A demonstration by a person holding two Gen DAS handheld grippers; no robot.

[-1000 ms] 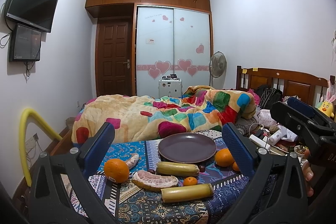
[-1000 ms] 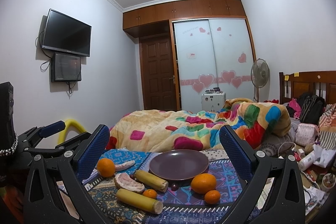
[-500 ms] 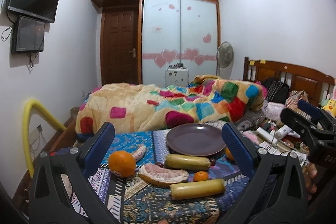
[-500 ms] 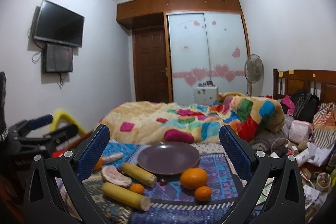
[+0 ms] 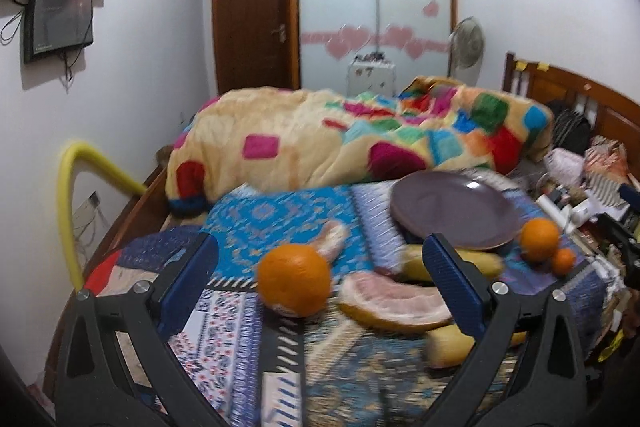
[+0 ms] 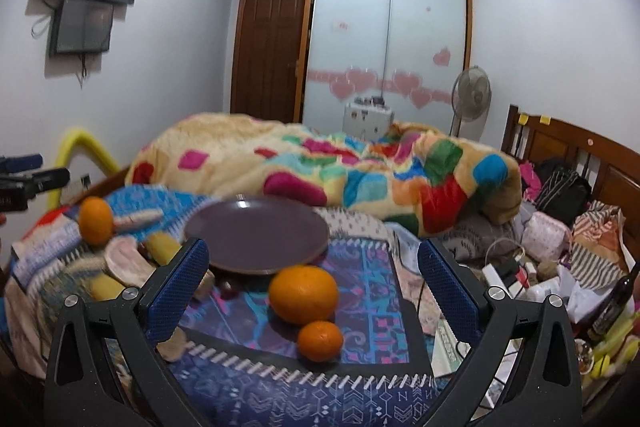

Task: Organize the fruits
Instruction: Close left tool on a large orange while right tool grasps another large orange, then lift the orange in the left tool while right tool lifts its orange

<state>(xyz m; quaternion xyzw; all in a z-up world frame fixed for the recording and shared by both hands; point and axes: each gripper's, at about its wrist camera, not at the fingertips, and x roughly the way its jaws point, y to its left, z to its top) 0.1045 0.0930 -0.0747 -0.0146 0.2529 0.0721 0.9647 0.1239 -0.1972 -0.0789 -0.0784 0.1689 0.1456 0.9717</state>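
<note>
The left hand-held gripper (image 5: 320, 271) is held wide open and empty, framing a large orange (image 5: 295, 279) for a likely grasp. The right hand-held gripper (image 6: 313, 279), equally spread and empty, frames another orange (image 6: 303, 294), a mandarin (image 6: 320, 335) at its 5 o'clock. The purple plate (image 6: 256, 235), at 12 o'clock, is bare. Compared with a second ago, both have been lowered and brought nearer the fruit.

I see a bed (image 6: 580, 143) spread with a patterned cloth (image 6: 360, 287). On the cloth lie a purple plate (image 6: 256, 231), a large orange (image 6: 303, 294) touching a small one (image 6: 320, 341), another orange (image 5: 294, 279), pomelo pieces (image 5: 394, 303) and yellow sticks (image 5: 484, 263). A quilt (image 6: 320, 163) is heaped behind.
</note>
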